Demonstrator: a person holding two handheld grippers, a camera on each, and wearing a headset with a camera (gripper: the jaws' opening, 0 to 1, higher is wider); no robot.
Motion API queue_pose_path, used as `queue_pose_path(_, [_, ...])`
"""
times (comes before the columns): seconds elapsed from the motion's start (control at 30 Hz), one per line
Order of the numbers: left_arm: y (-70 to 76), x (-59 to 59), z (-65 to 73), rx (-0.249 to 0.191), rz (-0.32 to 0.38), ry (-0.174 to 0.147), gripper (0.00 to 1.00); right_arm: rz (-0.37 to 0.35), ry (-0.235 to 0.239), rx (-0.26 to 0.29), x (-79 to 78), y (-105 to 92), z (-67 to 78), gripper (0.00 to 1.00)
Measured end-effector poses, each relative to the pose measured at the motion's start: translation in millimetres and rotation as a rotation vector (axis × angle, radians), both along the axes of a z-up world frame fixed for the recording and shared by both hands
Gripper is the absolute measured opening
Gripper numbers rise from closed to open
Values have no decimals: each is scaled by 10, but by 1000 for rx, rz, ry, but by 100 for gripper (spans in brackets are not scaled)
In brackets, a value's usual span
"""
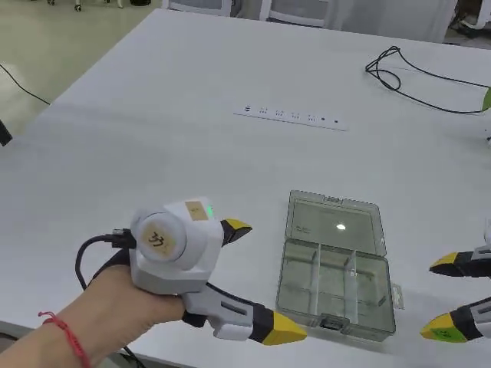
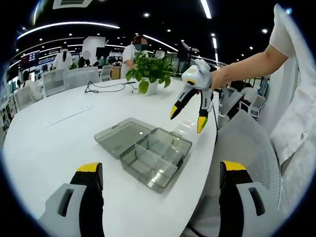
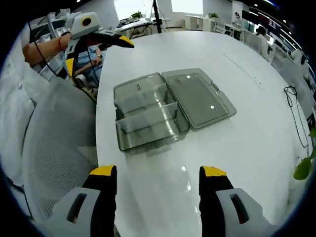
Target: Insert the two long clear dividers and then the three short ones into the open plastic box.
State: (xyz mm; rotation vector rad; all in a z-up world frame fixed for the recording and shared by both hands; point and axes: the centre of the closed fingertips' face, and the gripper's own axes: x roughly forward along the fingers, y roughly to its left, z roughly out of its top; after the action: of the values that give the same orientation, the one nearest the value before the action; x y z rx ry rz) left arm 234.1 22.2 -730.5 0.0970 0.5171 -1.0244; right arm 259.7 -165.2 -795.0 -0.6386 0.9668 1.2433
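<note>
The open plastic box (image 1: 368,330) is sitting close to the front edge of the desk (image 1: 153,138), between your two tools, with its lid (image 1: 334,222) lying flat on the far side. Clear dividers (image 1: 317,264) are standing inside it and splitting it into compartments. They are so transparent that I cannot count them or tell whether each one is sitting fully down in its slots.

That is the first risk you are facing. You may be taking the job as done while a piece is riding high or leaning, and from above the glare is hiding it.

Your left tool (image 1: 261,278) is hovering just left of the box with its jaws spread wide and nothing between them. Your right tool (image 1: 443,297) is waiting on the other side, also spread and empty.

If you are going in to press a divider home, a wide jaw tip is likely to be catching a neighbouring divider and levering it out. A sideways push is the second danger. The box looks light and the desk smooth, so it may be sliding toward the near edge and tipping off.

I am seeing no loose dividers lying on the desk around the box. If any are missing, you are risking a long reach across the lid.
</note>
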Motion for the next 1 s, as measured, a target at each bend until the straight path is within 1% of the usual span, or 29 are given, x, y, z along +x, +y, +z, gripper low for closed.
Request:
queue_pose_path(0.03, [-4, -7, 3, 0, 1, -1, 100, 23, -7, -16, 4, -23, -32, 68])
queue_pose_path(0.07, [-6, -12, 6, -2, 2, -1, 100, 51, -16, -47, 13, -71, -92, 67])
queue_pose_path(0.13, [-8, -25, 6, -2, 3, -1, 100, 90, -12, -78, 6, -114, -183, 65])
queue_pose_path(0.17, [-8, -32, 3, -2, 4, 0, 100, 109, -16, -95, 11, -135, -217, 64])
queue_pose_path(0.2, [-6, -40, 4, -2, 5, 0, 100, 143, -27, -115, 17, -154, -255, 63])
queue_pose_path(0.23, [-6, -42, 4, -3, 6, 0, 100, 161, -34, -128, 25, -163, -277, 61])
queue_pose_path(0.3, [-5, -54, 6, -6, 8, 4, 100, 185, -34, -138, 33, -167, -330, 59])
queue_pose_path(0.37, [3, -64, 3, -2, 8, 3, 100, 202, -44, -159, 62, -177, -373, 56])
queue_pose_path(0.43, [11, -66, 7, -5, 11, 4, 100, 213, -38, -180, 65, -192, -417, 54])
queue_pose_path(0.63, [38, -67, 18, -5, 18, 2, 100, 247, -40, -218, 86, -242, -492, 49])
queue_pose_path(0.67, [38, -69, 23, -7, 18, 1, 100, 248, -32, -226, 122, -294, -535, 49])
queue_pose_path(0.7, [39, -70, 24, -8, 19, 0, 100, 250, -32, -229, 128, -307, -546, 48])
queue_pose_path(0.77, [43, -72, 24, -5, 19, -1, 100, 258, -36, -240, 113, -313, -555, 47])
queue_pose_path(0.8, [43, -72, 28, -7, 20, -1, 100, 260, -48, -242, 123, -306, -542, 46])
queue_pose_path(0.87, [49, -73, 24, -5, 20, 0, 100, 258, -55, -241, 136, -304, -537, 44])
queue_pose_path(0.93, [55, -73, 22, -6, 22, 1, 100, 279, -81, -253, 147, -308, -539, 41])
queue_pose_path(1.0, [60, -72, 31, -6, 25, -1, 100, 274, -80, -258, 138, -296, -532, 40])
